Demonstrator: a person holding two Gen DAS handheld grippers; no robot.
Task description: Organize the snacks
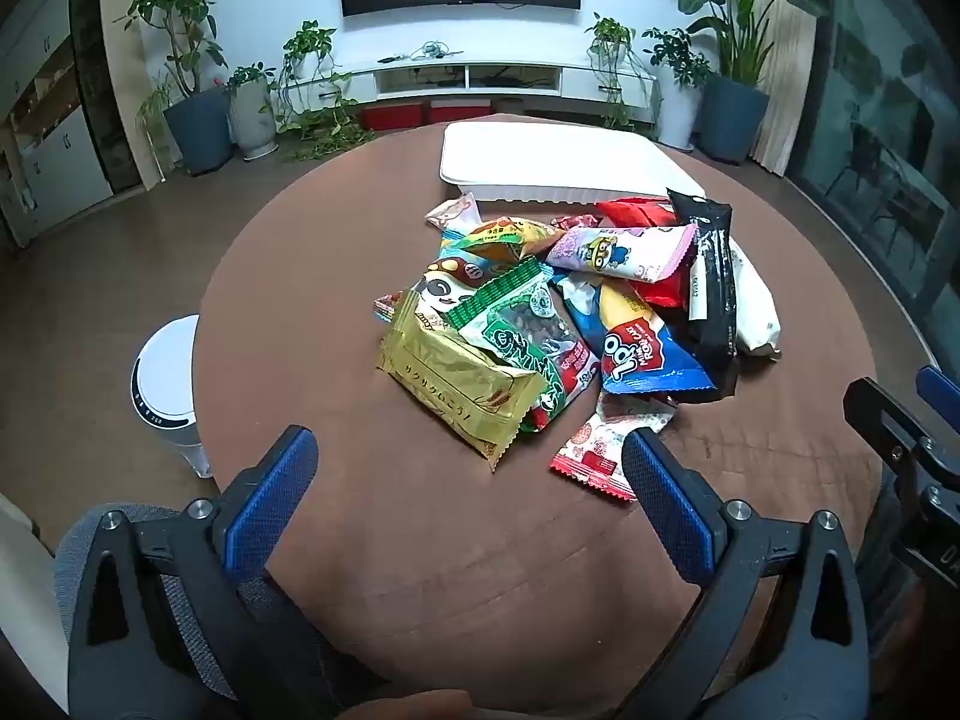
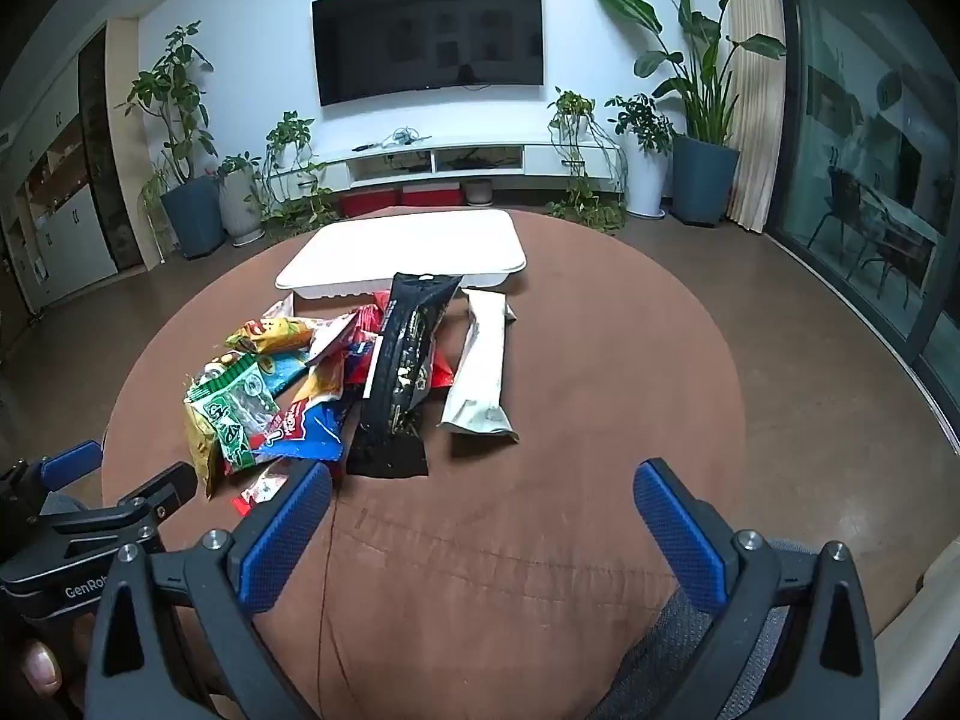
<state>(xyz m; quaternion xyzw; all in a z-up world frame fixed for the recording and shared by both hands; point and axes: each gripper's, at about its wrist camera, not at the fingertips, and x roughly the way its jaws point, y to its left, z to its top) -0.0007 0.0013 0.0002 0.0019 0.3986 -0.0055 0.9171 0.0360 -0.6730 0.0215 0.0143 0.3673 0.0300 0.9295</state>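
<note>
A pile of snack packets lies on the round brown table (image 1: 372,516), among them a gold packet (image 1: 456,390), a green packet (image 1: 528,330), a blue packet (image 1: 642,354), a black packet (image 2: 402,372) and a white packet (image 2: 483,372). A white tray (image 1: 558,162) stands behind the pile, also in the right wrist view (image 2: 408,252). My left gripper (image 1: 471,462) is open and empty, just short of the gold packet. My right gripper (image 2: 483,495) is open and empty, in front of the black and white packets.
A white cylindrical appliance (image 1: 168,384) stands on the floor left of the table. A grey chair back (image 2: 708,660) is below the grippers. Potted plants (image 1: 198,120), a TV (image 2: 429,36) and a low cabinet (image 2: 468,159) line the far wall.
</note>
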